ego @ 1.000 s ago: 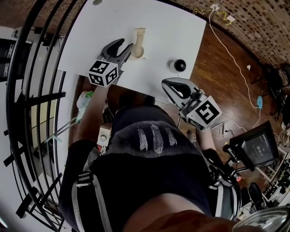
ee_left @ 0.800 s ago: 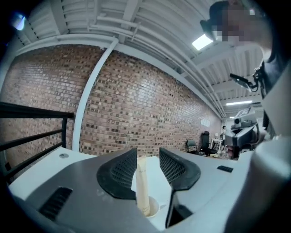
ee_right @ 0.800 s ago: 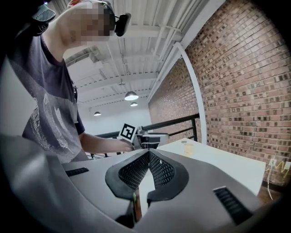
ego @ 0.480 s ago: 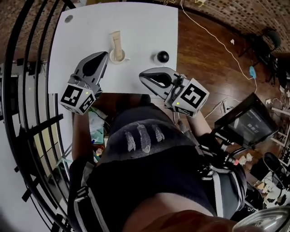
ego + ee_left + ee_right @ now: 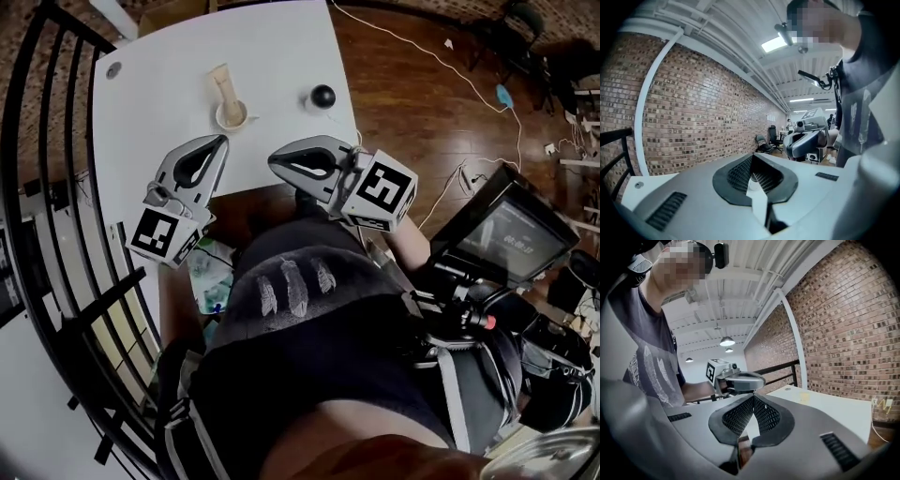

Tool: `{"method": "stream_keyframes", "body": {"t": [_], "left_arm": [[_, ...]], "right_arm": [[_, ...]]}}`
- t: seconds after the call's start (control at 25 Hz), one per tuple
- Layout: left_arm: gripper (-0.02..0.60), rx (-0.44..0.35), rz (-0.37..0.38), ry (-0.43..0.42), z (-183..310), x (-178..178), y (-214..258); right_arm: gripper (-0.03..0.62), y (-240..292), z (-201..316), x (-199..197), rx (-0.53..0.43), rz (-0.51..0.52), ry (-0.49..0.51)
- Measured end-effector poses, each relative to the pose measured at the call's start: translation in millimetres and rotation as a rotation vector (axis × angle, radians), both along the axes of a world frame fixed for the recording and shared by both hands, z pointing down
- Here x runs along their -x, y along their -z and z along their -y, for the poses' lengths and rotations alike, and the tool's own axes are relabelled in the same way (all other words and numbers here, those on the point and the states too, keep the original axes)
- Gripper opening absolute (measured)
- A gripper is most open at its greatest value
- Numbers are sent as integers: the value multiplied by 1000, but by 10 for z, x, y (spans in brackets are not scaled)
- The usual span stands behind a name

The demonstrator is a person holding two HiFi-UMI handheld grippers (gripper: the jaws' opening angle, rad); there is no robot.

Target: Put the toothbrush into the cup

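Note:
A pale cup (image 5: pixel 231 114) stands on the white table (image 5: pixel 169 103) with the beige toothbrush (image 5: pixel 221 84) upright inside it. My left gripper (image 5: pixel 222 141) hangs shut and empty above the table's near edge, just short of the cup. My right gripper (image 5: pixel 274 159) is beside it at the same edge, also shut with nothing held. In the left gripper view my own jaws (image 5: pixel 752 158) meet, and the right gripper (image 5: pixel 806 140) shows beyond them. In the right gripper view the jaws (image 5: pixel 752 398) meet too, with the left gripper (image 5: pixel 739 380) ahead and the cup (image 5: pixel 805 397) small on the table.
A black round object (image 5: pixel 322 96) sits on the table right of the cup. A black railing (image 5: pixel 56 197) runs along the left. On the wooden floor to the right are a monitor (image 5: pixel 511 239) and cables. A brick wall (image 5: pixel 693 117) lies beyond the table.
The left gripper has drawn back from the toothbrush in the cup toward the person and its jaws have gone from open to shut. The right gripper has shifted slightly toward the table edge.

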State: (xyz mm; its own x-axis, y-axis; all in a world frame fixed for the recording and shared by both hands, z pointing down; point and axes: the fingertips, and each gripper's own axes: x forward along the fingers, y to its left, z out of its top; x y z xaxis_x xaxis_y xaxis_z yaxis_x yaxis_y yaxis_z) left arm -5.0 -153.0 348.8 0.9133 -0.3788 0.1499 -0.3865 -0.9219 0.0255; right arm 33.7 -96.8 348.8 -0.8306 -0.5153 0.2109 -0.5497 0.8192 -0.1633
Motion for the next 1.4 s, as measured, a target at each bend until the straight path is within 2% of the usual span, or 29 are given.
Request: {"method": "stream_keyframes", "body": {"t": [0.16,0.36,0.44,0.64,0.72,0.88,1.24,1.4], "left_arm": [[-5,-80,41,42,42,210,-25],[-5,-102,-5,-23,-212,345,134],[-5,-91,-8,-47,-257,347,84],[-5,32,-14,-78,-227,276,-325],[-5,49,-27,-104,-258,176,-382],[-5,24,-35,-152,-320,18,-291],[-5,9,3,-132,-363,108,-180],[-5,2,12,-194,-492,-20,-137]], "right_arm": [[-2,-4,-98,190,-11,-28,-42],[-2,82,-325,378,-2,-42,-90],[-2,109,-372,422,0,-48,-112],[-2,66,-396,392,18,-76,-157],[-2,30,-413,300,26,-73,-190],[-2,24,-453,196,25,-60,-224],[-2,66,-472,228,-25,4,-219],[-2,36,-507,134,-28,4,-240]]}}
